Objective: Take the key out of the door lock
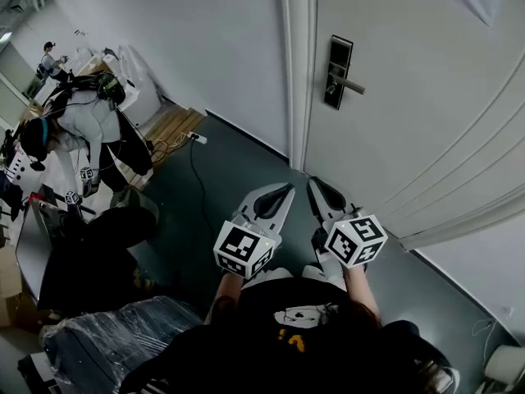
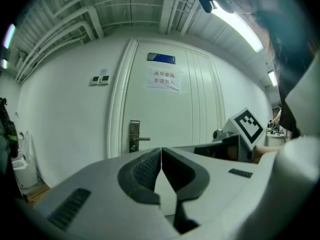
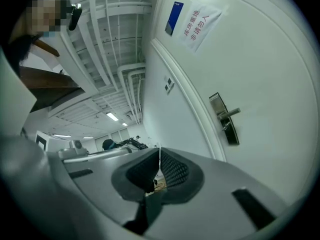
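Observation:
The white door (image 1: 418,97) carries a dark lock plate (image 1: 336,71) with a lever handle (image 1: 351,84); I cannot make out a key on it at this distance. Both grippers hang low in front of my body, well short of the door. My left gripper (image 1: 285,190) is shut with nothing between its jaws, and so is my right gripper (image 1: 315,185) beside it. The left gripper view has the lock plate (image 2: 134,136) beyond the closed tips of the left gripper (image 2: 161,149). In the right gripper view the lock plate (image 3: 225,119) sits to the right of the right gripper (image 3: 159,150).
A person (image 1: 78,130) bends over at the left among cables, with a power strip (image 1: 197,138) on the dark floor. A plastic-wrapped bundle (image 1: 123,343) lies at the lower left. The door frame (image 1: 295,72) runs left of the lock. A paper notice (image 2: 165,79) hangs on the door.

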A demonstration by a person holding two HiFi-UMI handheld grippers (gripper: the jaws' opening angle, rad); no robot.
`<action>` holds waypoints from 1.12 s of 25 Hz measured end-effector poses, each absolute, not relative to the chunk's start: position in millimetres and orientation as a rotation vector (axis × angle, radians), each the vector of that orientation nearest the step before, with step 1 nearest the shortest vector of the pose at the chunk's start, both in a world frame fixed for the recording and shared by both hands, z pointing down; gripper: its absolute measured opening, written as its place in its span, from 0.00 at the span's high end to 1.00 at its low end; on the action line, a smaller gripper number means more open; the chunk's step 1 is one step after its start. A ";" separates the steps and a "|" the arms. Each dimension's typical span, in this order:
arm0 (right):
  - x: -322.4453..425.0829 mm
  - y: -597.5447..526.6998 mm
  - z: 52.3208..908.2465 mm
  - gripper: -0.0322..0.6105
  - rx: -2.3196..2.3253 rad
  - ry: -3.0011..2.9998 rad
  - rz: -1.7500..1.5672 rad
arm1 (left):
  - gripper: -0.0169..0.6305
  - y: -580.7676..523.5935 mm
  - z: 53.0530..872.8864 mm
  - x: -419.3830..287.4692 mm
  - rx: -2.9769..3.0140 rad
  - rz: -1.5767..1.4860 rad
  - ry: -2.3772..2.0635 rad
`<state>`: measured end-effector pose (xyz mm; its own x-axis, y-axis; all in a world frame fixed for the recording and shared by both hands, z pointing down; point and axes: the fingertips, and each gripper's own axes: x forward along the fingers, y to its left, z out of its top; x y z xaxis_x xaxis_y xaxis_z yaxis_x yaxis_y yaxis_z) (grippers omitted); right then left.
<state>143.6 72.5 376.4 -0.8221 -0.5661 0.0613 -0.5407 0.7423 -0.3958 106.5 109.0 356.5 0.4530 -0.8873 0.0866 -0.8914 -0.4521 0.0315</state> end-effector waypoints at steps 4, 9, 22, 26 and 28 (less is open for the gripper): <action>122.5 86.1 378.3 0.94 -0.895 2.881 -0.617 | 0.96 123.4 358.8 85.3 2.606 0.090 -1.625; 102.7 99.0 382.8 0.94 -0.891 2.895 -0.612 | 0.96 136.1 364.5 63.3 2.597 0.088 -1.637; 75.7 100.5 389.9 0.94 -0.883 2.951 -0.631 | 0.96 138.3 369.8 33.4 2.559 0.031 -1.664; 65.1 89.0 392.9 0.94 -0.870 2.969 -0.628 | 0.96 126.2 372.9 22.6 2.541 0.019 -1.676; 58.7 79.4 394.8 0.94 -0.865 2.971 -0.631 | 0.96 118.0 375.8 16.5 2.534 0.022 -1.679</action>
